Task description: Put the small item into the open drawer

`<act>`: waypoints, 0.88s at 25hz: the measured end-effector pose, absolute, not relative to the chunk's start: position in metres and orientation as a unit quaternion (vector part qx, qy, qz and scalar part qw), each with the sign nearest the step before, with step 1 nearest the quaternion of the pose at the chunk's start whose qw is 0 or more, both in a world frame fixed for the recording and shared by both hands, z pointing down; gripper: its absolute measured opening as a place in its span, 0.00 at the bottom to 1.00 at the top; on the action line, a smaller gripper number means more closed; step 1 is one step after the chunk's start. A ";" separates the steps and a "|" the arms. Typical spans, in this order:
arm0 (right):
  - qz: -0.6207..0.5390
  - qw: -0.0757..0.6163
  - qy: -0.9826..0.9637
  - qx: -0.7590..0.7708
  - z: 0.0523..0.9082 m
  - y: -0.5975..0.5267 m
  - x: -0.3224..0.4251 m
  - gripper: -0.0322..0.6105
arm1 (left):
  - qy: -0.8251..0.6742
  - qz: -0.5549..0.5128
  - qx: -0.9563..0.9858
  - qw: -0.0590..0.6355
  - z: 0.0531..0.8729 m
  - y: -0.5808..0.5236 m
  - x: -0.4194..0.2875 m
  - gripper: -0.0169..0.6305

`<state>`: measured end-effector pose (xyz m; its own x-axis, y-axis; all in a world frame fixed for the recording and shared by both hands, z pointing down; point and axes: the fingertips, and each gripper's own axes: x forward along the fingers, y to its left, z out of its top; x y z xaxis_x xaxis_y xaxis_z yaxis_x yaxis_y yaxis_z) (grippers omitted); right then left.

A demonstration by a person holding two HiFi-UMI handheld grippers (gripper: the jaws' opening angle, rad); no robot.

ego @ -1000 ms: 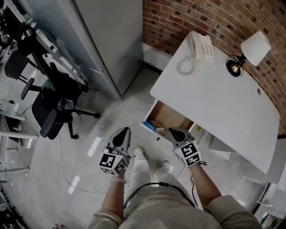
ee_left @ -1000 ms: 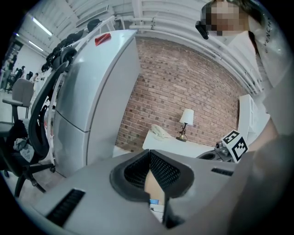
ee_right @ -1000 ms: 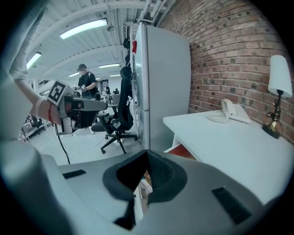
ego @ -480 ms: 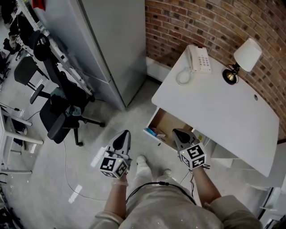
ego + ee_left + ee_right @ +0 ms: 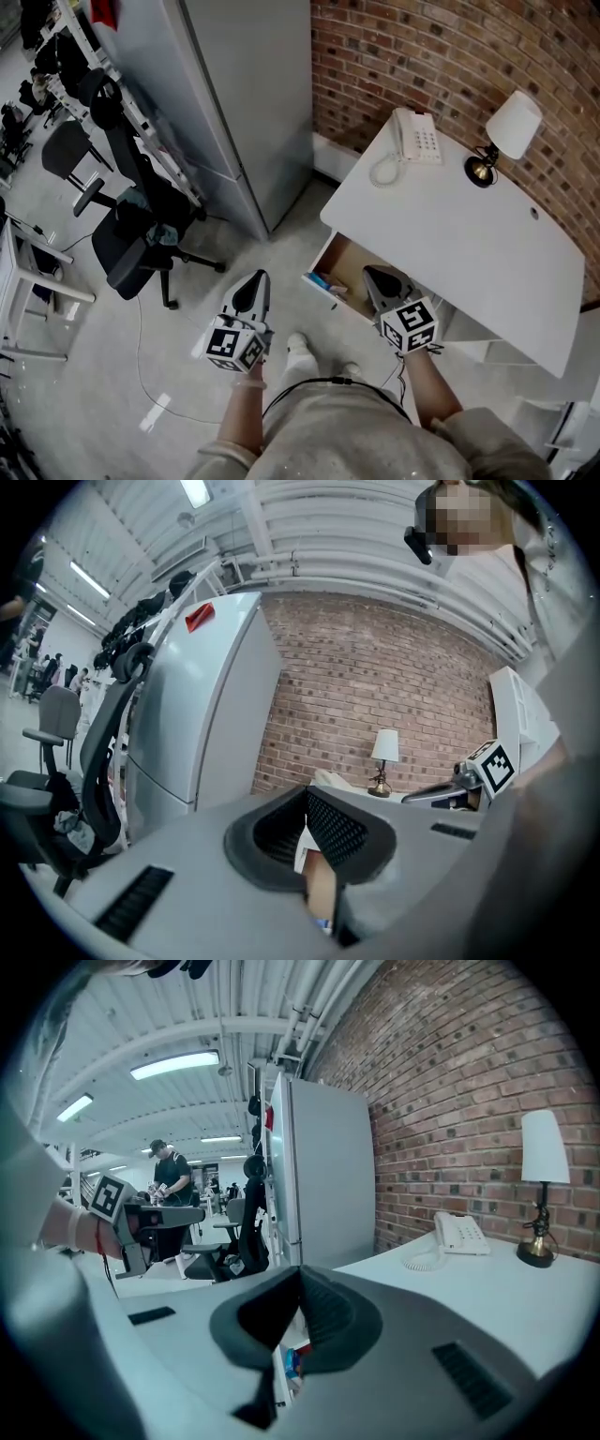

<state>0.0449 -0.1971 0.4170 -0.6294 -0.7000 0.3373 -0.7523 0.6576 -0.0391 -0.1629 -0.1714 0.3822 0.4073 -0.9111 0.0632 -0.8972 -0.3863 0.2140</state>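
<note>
Under the white desk (image 5: 450,234) a wooden drawer (image 5: 349,255) stands pulled out. A small blue item (image 5: 323,279) lies at its front left corner; it also shows as a blue and red item (image 5: 293,1361) below the jaws in the right gripper view. My right gripper (image 5: 370,272) hovers over the drawer's front, shut and empty. My left gripper (image 5: 255,277) hangs over the floor left of the drawer, also shut with nothing in it. In each gripper view the jaws meet at the tip: left gripper (image 5: 306,799), right gripper (image 5: 300,1274).
A white phone (image 5: 417,141) and a lamp (image 5: 506,127) stand on the desk by the brick wall (image 5: 422,56). A tall grey cabinet (image 5: 244,94) rises to the left, with black office chairs (image 5: 131,234) and a floor cable (image 5: 141,366) beyond. My feet (image 5: 298,345) are below the drawer.
The head view has drifted, so the desk and drawer sit slightly lower and more of the cabinet shows. Both grippers stay shut in about the same spots.
</note>
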 end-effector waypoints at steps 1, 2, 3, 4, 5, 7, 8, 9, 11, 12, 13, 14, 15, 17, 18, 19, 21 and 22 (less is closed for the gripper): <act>0.087 0.145 -0.900 0.403 0.414 -0.197 0.044 0.06 | -0.546 -0.033 0.831 0.104 0.380 -0.170 -0.164 0.04; 0.085 0.143 -0.901 0.401 0.412 -0.197 0.044 0.06 | -0.548 -0.034 0.830 0.102 0.378 -0.169 -0.165 0.04; 0.084 0.140 -0.902 0.400 0.410 -0.197 0.044 0.06 | -0.550 -0.036 0.829 0.100 0.376 -0.168 -0.166 0.04; 0.083 0.138 -0.903 0.399 0.408 -0.197 0.043 0.06 | -0.552 -0.037 0.827 0.097 0.374 -0.167 -0.167 0.04; 0.083 0.136 -0.903 0.399 0.406 -0.197 0.043 0.06 | -0.555 -0.037 0.826 0.095 0.372 -0.166 -0.168 0.04; 0.083 0.130 -0.904 0.398 0.404 -0.197 0.043 0.06 | -0.560 -0.038 0.823 0.088 0.368 -0.164 -0.171 0.04; 0.084 0.128 -0.905 0.397 0.403 -0.197 0.043 0.06 | -0.562 -0.037 0.822 0.085 0.366 -0.164 -0.172 0.04; 0.084 0.126 -0.906 0.396 0.402 -0.197 0.043 0.06 | -0.564 -0.037 0.821 0.082 0.364 -0.163 -0.173 0.04; 0.085 0.122 -0.907 0.395 0.399 -0.197 0.043 0.06 | -0.566 -0.038 0.820 0.077 0.359 -0.162 -0.175 0.04; 0.086 0.119 -0.907 0.394 0.398 -0.197 0.043 0.06 | -0.568 -0.038 0.819 0.076 0.358 -0.162 -0.176 0.04; 0.087 0.116 -0.908 0.394 0.396 -0.197 0.042 0.06 | -0.569 -0.039 0.818 0.075 0.357 -0.161 -0.178 0.04; 0.088 0.112 -0.908 0.393 0.395 -0.198 0.042 0.06 | -0.571 -0.039 0.817 0.074 0.356 -0.161 -0.179 0.04; 0.089 0.109 -0.909 0.392 0.394 -0.198 0.041 0.06 | -0.572 -0.039 0.816 0.074 0.356 -0.160 -0.180 0.04; 0.090 0.106 -0.910 0.390 0.394 -0.199 0.040 0.06 | -0.575 -0.038 0.814 0.073 0.357 -0.160 -0.180 0.04; 0.091 0.105 -0.911 0.389 0.394 -0.198 0.040 0.06 | -0.575 -0.038 0.814 0.073 0.357 -0.159 -0.180 0.04; 0.093 0.104 -0.911 0.387 0.394 -0.198 0.040 0.06 | -0.576 -0.038 0.813 0.073 0.357 -0.158 -0.180 0.04; 0.098 0.101 -0.912 0.385 0.395 -0.197 0.040 0.06 | -0.576 -0.038 0.813 0.075 0.357 -0.158 -0.181 0.04; 0.100 0.100 -0.912 0.384 0.395 -0.198 0.039 0.06 | -0.577 -0.038 0.813 0.075 0.357 -0.158 -0.181 0.04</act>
<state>0.0394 -0.1975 0.3949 -0.6848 -0.6809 0.2598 -0.7211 0.6846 -0.1063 -0.1810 -0.1581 0.3566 0.3322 -0.9429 0.0248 -0.9314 -0.3238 0.1665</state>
